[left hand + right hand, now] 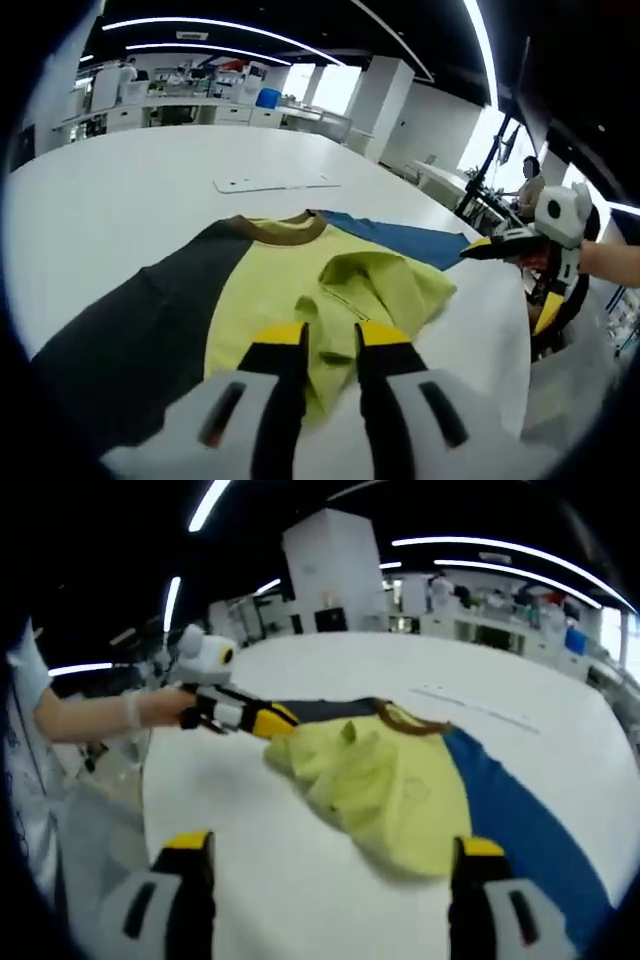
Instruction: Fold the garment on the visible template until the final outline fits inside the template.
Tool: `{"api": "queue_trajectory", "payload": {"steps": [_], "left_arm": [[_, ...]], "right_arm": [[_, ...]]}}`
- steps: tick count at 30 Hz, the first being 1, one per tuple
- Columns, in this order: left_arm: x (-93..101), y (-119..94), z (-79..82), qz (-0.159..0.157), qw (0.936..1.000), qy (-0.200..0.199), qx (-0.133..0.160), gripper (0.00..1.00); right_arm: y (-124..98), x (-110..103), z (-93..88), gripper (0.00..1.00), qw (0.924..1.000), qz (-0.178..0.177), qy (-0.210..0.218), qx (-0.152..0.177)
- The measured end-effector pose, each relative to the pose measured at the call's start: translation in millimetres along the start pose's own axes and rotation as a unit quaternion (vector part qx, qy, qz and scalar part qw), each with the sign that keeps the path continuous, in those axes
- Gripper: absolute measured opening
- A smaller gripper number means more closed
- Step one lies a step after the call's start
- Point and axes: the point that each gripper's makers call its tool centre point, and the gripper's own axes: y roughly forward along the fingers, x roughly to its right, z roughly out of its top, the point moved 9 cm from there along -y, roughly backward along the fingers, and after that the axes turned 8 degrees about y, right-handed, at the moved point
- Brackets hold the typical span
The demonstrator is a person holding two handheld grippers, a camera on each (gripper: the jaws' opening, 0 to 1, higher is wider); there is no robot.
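A T-shirt (270, 290) lies on the white table (120, 200). It has a yellow-green middle, a dark grey side, a blue side (400, 238) and a brown collar (285, 232). Its lower yellow part is bunched and folded up toward the collar. My left gripper (330, 338) has its jaws close together with yellow fabric pinched between them. In the right gripper view the left gripper (278, 721) holds the shirt (390, 790) at its near-left corner. My right gripper (335, 858) stands wide open above the table, just short of the shirt's hem. It also appears at the right of the left gripper view as the right gripper (478, 248).
A flat white sheet (275, 184) lies on the table beyond the collar. The table edge (500, 400) drops off to the right of the shirt. A person's hand (130, 710) holds the left gripper. Desks and a seated person (528, 188) are far behind.
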Motion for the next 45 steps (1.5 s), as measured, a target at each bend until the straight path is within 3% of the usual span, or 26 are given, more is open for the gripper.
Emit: {"api": "queue_trajectory", "payload": {"steps": [7, 10, 13, 17, 24, 35, 40, 45], "left_arm": [[0.5, 1.1, -3.9, 0.001, 0.9998, -0.009, -0.017, 0.00], [2.9, -6.0, 0.7, -0.010, 0.9997, -0.024, -0.003, 0.00], [2.3, -16.4, 8.3, 0.000, 0.9999, -0.010, 0.014, 0.00], [3.7, -35.4, 18.5, 0.004, 0.9991, -0.019, 0.038, 0.00], [3.2, -65.3, 23.5, 0.023, 0.9977, -0.025, 0.059, 0.00], [-12.7, -96.7, 6.0, 0.063, 0.9948, -0.047, 0.064, 0.00], [-12.3, -100.6, -4.9, 0.069, 0.9935, -0.064, 0.064, 0.00], [-10.9, -101.6, -12.6, 0.070, 0.9929, -0.073, 0.062, 0.00]], "right_arm": [[0.6, -6.0, 0.5, 0.96, 1.0000, 0.002, -0.001, 0.005], [1.1, -8.7, -0.6, 0.96, 1.0000, 0.003, -0.001, 0.004], [1.9, -9.1, -1.4, 0.95, 1.0000, 0.004, -0.002, 0.003], [4.0, -11.5, -3.4, 0.94, 1.0000, 0.008, 0.002, 0.002], [9.4, -17.5, -5.3, 0.90, 0.9999, 0.016, -0.001, -0.001], [19.0, -25.5, -11.3, 0.76, 0.9996, 0.021, -0.011, -0.015], [29.5, -25.0, -13.9, 0.59, 0.9995, 0.023, -0.009, -0.021], [47.5, -28.5, -15.5, 0.50, 0.9997, 0.018, 0.000, -0.017]]}}
